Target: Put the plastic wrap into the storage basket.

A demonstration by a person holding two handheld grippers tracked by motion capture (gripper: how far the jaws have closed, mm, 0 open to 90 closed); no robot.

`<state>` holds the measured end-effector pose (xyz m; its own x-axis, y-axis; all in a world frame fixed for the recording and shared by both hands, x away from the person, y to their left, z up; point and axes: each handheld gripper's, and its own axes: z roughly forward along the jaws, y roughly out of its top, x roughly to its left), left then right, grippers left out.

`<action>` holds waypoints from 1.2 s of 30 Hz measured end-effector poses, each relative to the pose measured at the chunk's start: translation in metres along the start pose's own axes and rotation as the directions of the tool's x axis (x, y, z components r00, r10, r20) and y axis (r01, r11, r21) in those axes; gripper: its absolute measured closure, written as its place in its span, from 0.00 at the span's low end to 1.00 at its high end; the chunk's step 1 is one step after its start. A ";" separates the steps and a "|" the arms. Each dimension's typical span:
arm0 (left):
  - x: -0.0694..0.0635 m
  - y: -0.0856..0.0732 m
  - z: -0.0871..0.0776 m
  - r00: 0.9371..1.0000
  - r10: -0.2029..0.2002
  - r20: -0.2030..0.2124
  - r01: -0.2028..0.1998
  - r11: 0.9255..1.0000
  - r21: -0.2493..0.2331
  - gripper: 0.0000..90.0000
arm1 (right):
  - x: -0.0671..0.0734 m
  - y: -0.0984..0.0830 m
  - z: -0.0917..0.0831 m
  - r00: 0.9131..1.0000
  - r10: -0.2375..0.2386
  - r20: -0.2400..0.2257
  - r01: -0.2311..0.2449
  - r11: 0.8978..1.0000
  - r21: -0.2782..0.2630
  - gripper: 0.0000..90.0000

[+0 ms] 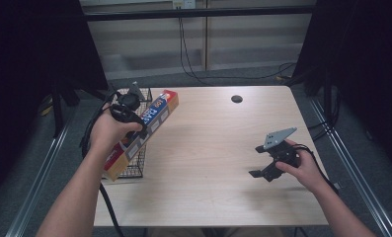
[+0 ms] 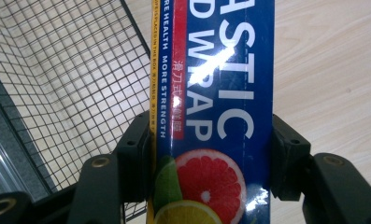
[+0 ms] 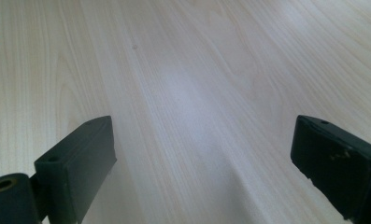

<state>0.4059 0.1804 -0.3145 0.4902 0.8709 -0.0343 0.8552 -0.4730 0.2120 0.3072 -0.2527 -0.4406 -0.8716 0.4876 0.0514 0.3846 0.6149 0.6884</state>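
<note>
My left gripper (image 1: 134,129) squeezes the long wrap box (image 1: 145,130) across its middle, so the box runs slanted above the wire basket (image 1: 145,96) just under it, while my right gripper (image 1: 260,160), jaws wide and empty, waits far off.

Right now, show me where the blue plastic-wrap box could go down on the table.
The bare light-wood table lies between the black wire basket and the right hand-held gripper. The left edge is crowded: the blue plastic-wrap box hangs over the basket.
</note>
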 end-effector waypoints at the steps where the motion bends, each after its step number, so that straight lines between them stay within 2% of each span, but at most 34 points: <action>1: 0.001 0.000 0.000 1.000 -0.004 -0.003 0.004 1.000 0.001 0.49 | 0.000 0.000 0.000 1.000 -0.001 0.002 0.001 1.000 -0.002 0.07; 9: 0.011 -0.003 0.001 0.998 -0.061 -0.024 0.061 0.998 -0.002 0.49 | 0.000 0.000 -0.002 1.000 0.002 -0.006 -0.002 1.000 -0.013 0.07; 15: 0.019 -0.005 0.001 0.993 -0.109 -0.034 0.109 0.994 -0.006 0.49 | -0.001 0.000 -0.002 1.000 0.002 -0.006 -0.002 1.000 -0.016 0.07; 18: 0.022 -0.007 0.001 0.988 -0.146 -0.039 0.145 0.989 -0.018 0.49 | -0.001 0.000 -0.003 1.000 0.003 0.000 -0.002 1.000 -0.019 0.07; 20: 0.025 -0.008 0.001 0.987 -0.152 -0.048 0.151 0.988 -0.017 0.49 | -0.001 0.000 -0.003 1.000 0.004 -0.003 -0.005 1.000 -0.021 0.07; 24: 0.029 -0.010 0.001 0.980 -0.192 -0.045 0.190 0.981 -0.029 0.49 | -0.001 0.001 -0.002 1.000 0.007 -0.005 -0.007 1.000 -0.020 0.07; 28: 0.032 -0.012 0.003 0.976 -0.209 -0.056 0.208 0.978 -0.024 0.49 | -0.001 0.001 -0.003 1.000 0.008 -0.003 -0.008 1.000 -0.025 0.07; 30: 0.034 -0.012 0.005 0.972 -0.228 -0.052 0.227 0.974 -0.026 0.49 | -0.001 0.001 -0.003 1.000 0.008 -0.008 -0.009 1.000 -0.024 0.07; 31: 0.034 -0.012 0.005 0.972 -0.228 -0.052 0.227 0.974 -0.026 0.49 | -0.001 0.001 -0.003 1.000 0.006 -0.004 -0.006 1.000 -0.023 0.07; 34: 0.038 -0.014 0.007 0.965 -0.257 -0.045 0.256 0.966 -0.019 0.49 | 0.000 0.001 -0.002 1.000 0.004 -0.008 -0.004 1.000 -0.023 0.07; 36: 0.039 -0.014 0.008 0.964 -0.261 -0.051 0.260 0.965 -0.021 0.49 | -0.001 0.001 -0.002 1.000 0.003 -0.009 -0.003 1.000 -0.023 0.07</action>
<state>0.4143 0.2196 -0.3265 0.2406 0.9699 -0.0384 0.9495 -0.2270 0.2167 0.3074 -0.2537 -0.4384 -0.8731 0.4839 0.0596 0.3802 0.5992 0.7046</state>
